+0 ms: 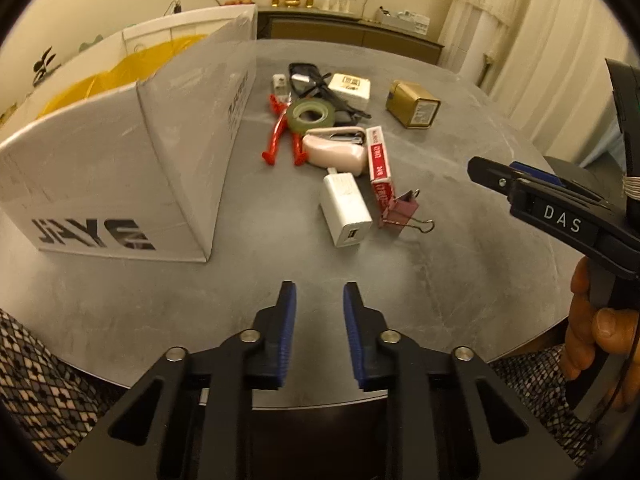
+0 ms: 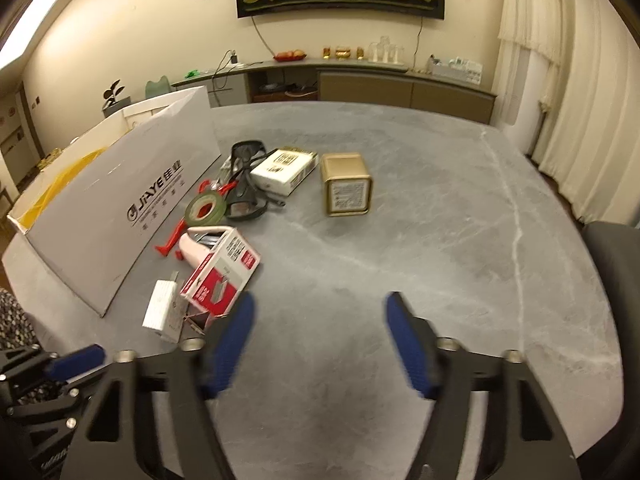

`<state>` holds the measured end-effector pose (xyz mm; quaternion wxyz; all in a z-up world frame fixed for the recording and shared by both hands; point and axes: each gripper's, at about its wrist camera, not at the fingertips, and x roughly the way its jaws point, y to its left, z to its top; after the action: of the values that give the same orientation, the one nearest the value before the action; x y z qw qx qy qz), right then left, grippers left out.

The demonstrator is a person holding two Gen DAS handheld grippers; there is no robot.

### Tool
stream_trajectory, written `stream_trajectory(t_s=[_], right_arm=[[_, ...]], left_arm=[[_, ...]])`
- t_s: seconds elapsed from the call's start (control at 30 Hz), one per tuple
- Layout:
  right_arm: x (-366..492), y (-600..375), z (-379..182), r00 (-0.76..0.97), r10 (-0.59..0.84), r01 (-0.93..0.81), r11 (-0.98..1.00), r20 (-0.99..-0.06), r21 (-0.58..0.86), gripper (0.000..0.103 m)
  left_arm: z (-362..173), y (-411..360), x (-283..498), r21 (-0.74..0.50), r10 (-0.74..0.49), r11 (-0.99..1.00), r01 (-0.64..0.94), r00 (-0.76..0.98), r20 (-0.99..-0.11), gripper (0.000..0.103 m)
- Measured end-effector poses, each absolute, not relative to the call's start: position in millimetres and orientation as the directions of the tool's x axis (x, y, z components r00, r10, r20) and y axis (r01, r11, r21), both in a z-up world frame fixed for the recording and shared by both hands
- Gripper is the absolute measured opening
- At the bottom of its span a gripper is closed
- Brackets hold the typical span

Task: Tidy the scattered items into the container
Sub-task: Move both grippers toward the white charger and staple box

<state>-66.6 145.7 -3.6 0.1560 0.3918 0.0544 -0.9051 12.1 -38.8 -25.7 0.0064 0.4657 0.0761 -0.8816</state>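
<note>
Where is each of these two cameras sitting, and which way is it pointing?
Left wrist: sits on the left gripper, looking across the table at the cardboard box and clutter; the right gripper and a hand show.
Right wrist: sits on the right gripper, facing the gold tin and far wall; the left gripper's fingertips show.
Shared: box, tin, green tape roll.

The right gripper [image 2: 320,340] hangs with its blue pads wide apart over bare grey table [image 2: 440,240]. The white cardboard box [image 2: 120,208], yellow inside, stands along the table's left edge. Just beside it lie a red-and-white staple box [image 2: 224,272], a white charger [image 2: 162,310], green tape [image 2: 205,210] and red-handled pliers [image 2: 172,240]. A gold tin [image 2: 347,190] stands apart, toward the middle.
</note>
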Motion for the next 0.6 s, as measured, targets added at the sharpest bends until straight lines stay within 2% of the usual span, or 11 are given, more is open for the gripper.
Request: stream_trajectory(t_s=[0.03, 0.1, 0.27, 0.53, 0.57, 0.6], right_arm=[[-67.3, 146.1, -4.9, -0.634, -0.25, 0.33, -0.943, -0.732, 0.037, 0.049], [-67.8, 147.6, -6.4, -0.619, -0.275, 0.341, -0.938, -0.736, 0.064, 0.032], [-66.8, 144.7, -7.2, -0.593, -0.327, 0.376, -0.92, -0.736, 0.105, 0.013], [-66.1, 139.7, -7.6, -0.585, -0.346, 0.388, -0.914, -0.734, 0.121, 0.013], [-66.3, 138.9, -7.6, -0.583, -0.348, 0.389, -0.913, -0.734, 0.124, 0.015], [-66.5, 137.3, -7.8, -0.58, -0.351, 0.392, -0.911, -0.735, 0.126, 0.017]], left_arm=[[-26.4, -39.9, 12.3, -0.117, 0.047, -0.989, 0.089, -0.565, -0.824, 0.016], [-26.4, -40.4, 13.4, -0.101, 0.031, -0.991, 0.092, -0.568, -0.822, 0.014], [-23.0, -39.3, 15.5, -0.057, -0.009, -0.994, 0.092, -0.589, -0.808, 0.009], [-23.0, -44.5, 13.4, -0.062, -0.016, -0.992, 0.112, -0.589, -0.808, 0.008], [-24.5, -46.7, 12.1, -0.078, -0.001, -0.991, 0.112, -0.582, -0.813, 0.01], [-26.2, -48.8, 10.8, -0.094, 0.011, -0.989, 0.114, -0.576, -0.818, 0.021]])
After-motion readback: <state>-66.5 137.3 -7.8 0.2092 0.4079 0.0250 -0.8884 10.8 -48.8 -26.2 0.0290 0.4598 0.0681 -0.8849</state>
